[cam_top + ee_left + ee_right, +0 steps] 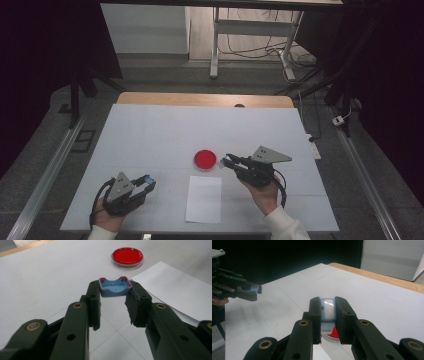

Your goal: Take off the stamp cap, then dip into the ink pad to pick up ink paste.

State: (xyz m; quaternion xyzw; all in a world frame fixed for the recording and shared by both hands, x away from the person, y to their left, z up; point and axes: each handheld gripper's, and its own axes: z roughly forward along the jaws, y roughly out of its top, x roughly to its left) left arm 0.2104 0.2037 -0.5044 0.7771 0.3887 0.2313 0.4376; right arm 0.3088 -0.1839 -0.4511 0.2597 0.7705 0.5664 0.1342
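- Left gripper [115, 293]: jaws clamped on a small blue cap [115, 287], pinched by its two ends right at the tips. It faces hollow side up, a shallow blue tray shape with one scooped edge and red smears at its corners.
- From above, that left gripper [145, 182] sits near the table's front left, the cap [148, 178] just a blue speck at its tip.
- Right gripper [328, 308]: jaws squeezed on a blue piece [328, 309] with a pale, glossy window on its face, standing upright between the pads.
- From above, the right gripper [226, 161] points left, its tip just beside the red dish [205, 159]; the piece [223, 162] looks tiny there and I can't tell if it touches the dish.
- The dish [127, 256] is round, clear-rimmed, red inside, and sits on the table [150, 135] near the middle.
- In the right gripper view, the dish [334, 333] peeks out low between the jaws, mostly hidden.
- A white sheet [204, 198] lies just in front of the dish; its near edge is cut off in the left gripper view.
- What the blue piece actually is stays hard to make out.
- No readable writing or brand anywhere.
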